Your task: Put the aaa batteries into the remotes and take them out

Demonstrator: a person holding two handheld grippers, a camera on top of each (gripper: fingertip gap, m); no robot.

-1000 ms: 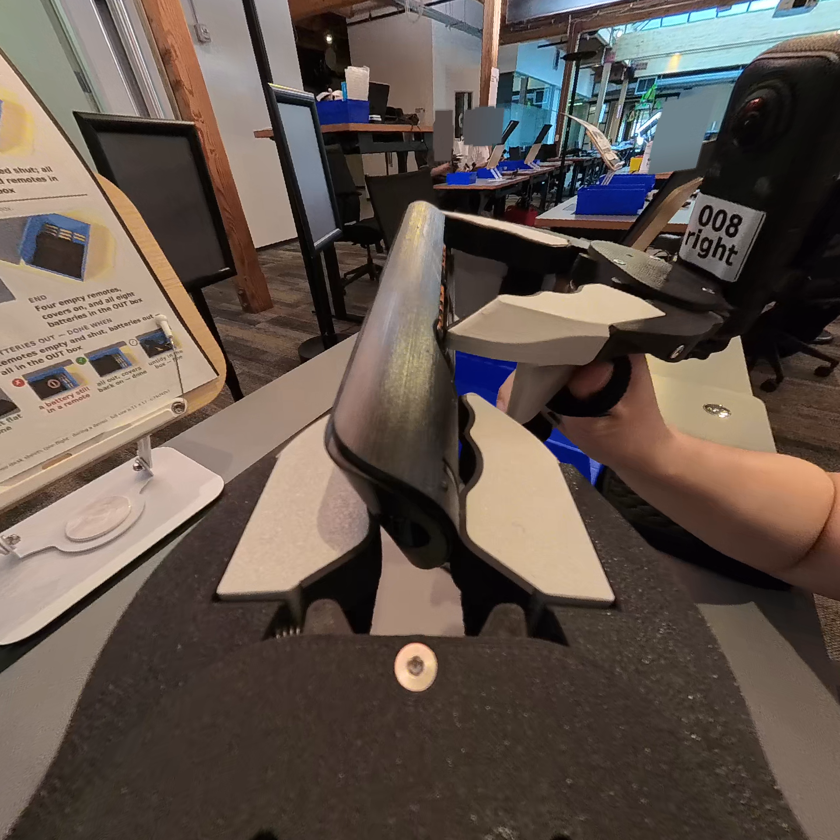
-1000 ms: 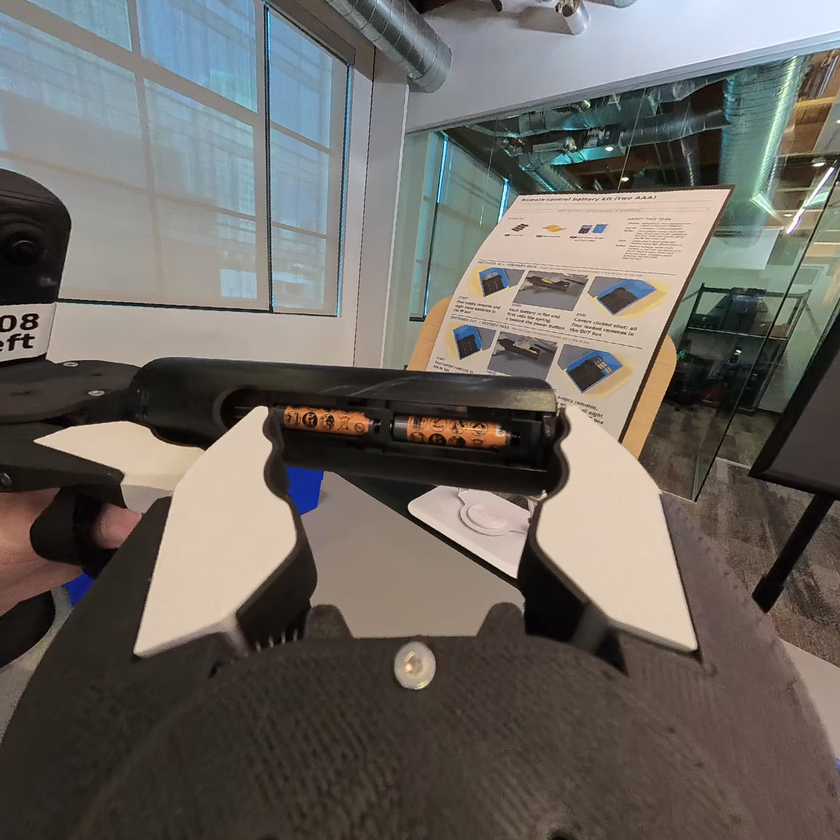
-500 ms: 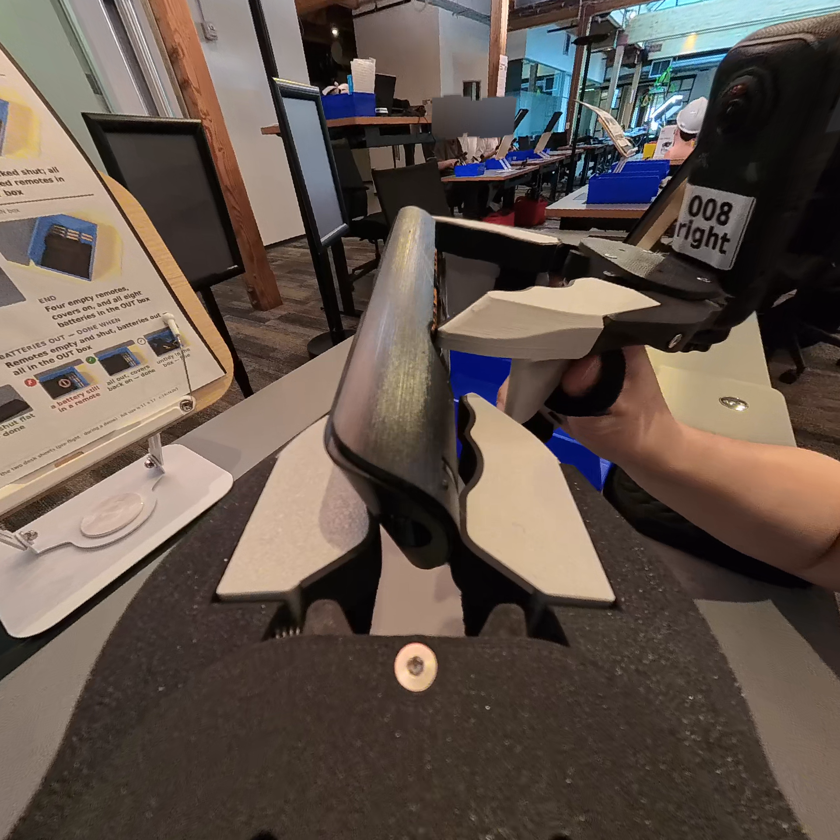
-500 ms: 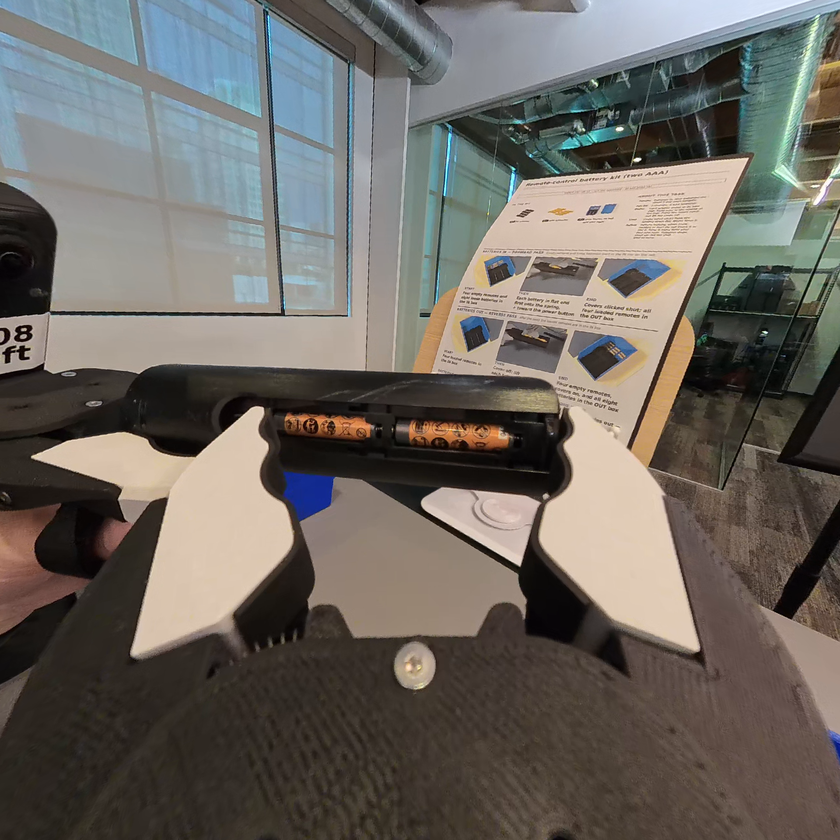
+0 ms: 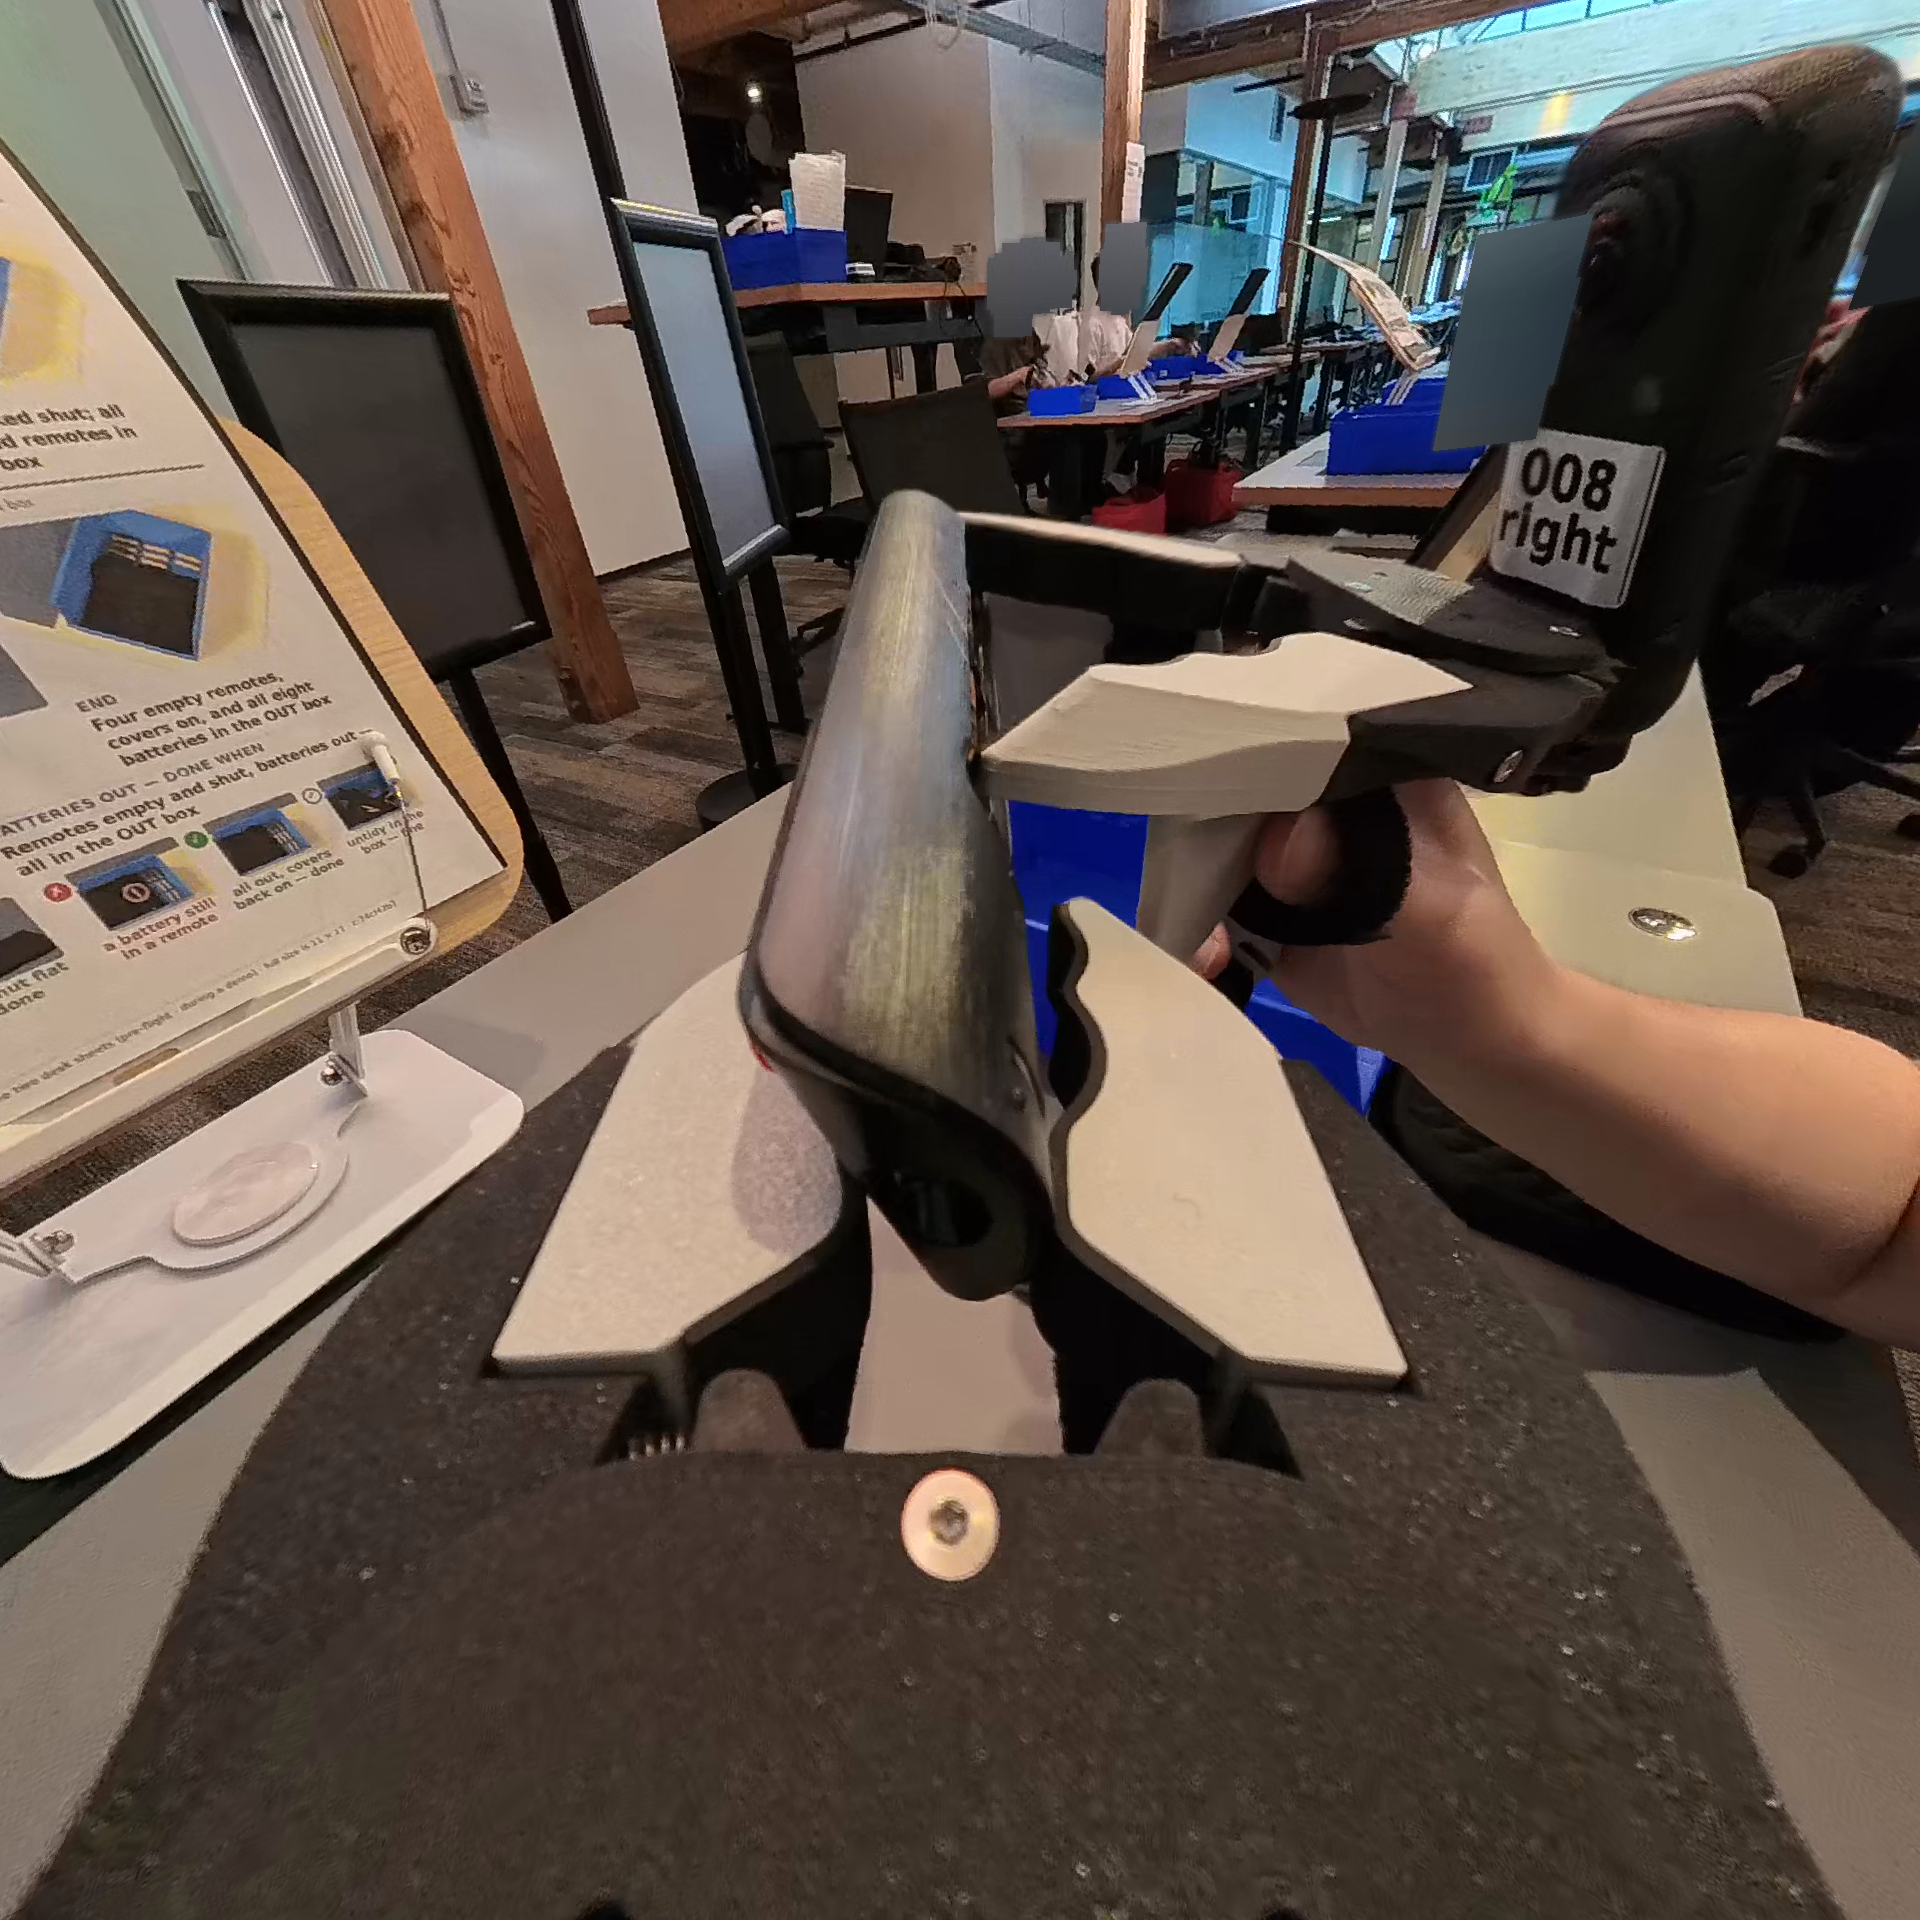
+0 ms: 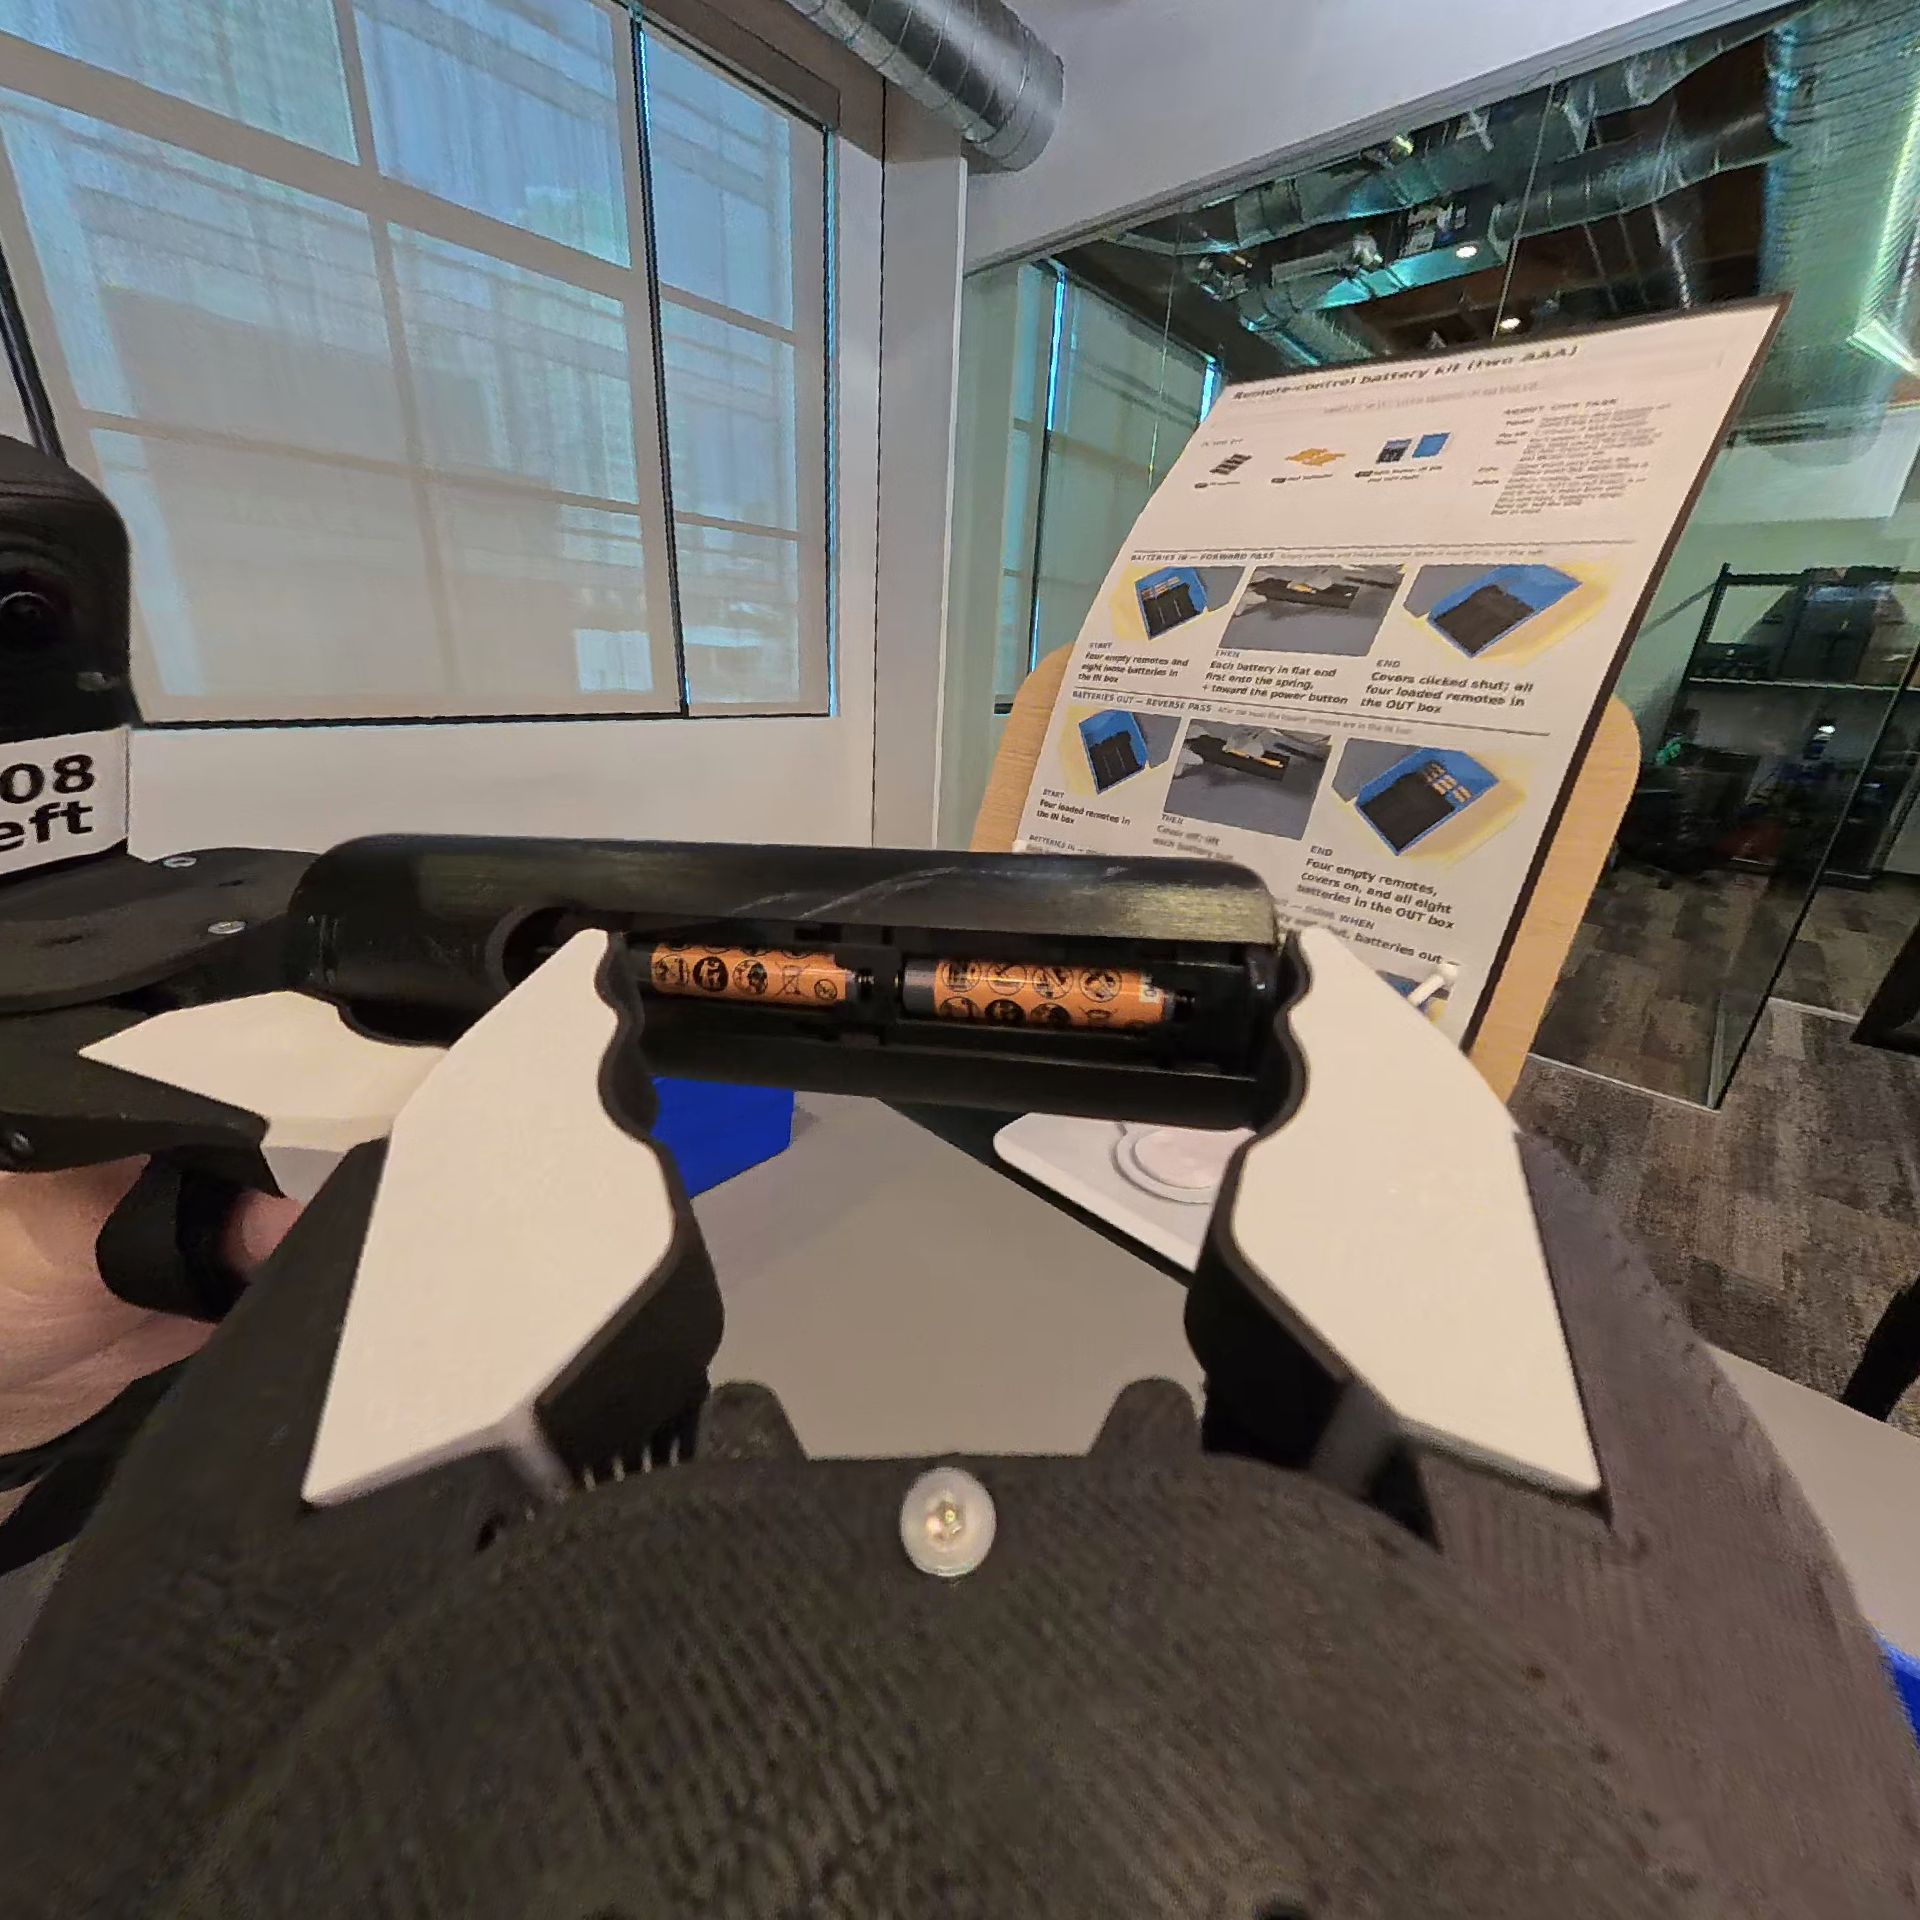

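Observation:
A black remote (image 5: pixel 894 831) is held in the air between both grippers. My left gripper (image 5: pixel 904 956) is shut on its near end. In the right wrist view the remote (image 6: pixel 790 883) lies crosswise with its cover off, and two orange AAA batteries (image 6: pixel 748 971) (image 6: pixel 1039 992) sit end to end in the open bay. My right gripper (image 6: pixel 951 966) is spread wide across the bay: one fingertip rests at the remote's end, the other on its body left of the batteries. The right gripper also shows in the left wrist view (image 5: pixel 982 644). The button side is hidden.
An instruction poster (image 5: pixel 156 727) on a white stand sits on the grey table (image 5: pixel 582 997), and also shows in the right wrist view (image 6: pixel 1351 675). A blue bin (image 5: pixel 1081 862) lies below the remote. Black sign stands (image 5: pixel 384 468) and desks are behind. A hand (image 5: pixel 1403 935) holds the right gripper.
Both grippers and the remote have shifted and turned slightly together, so the background has moved in both views. The grip and the batteries look the same.

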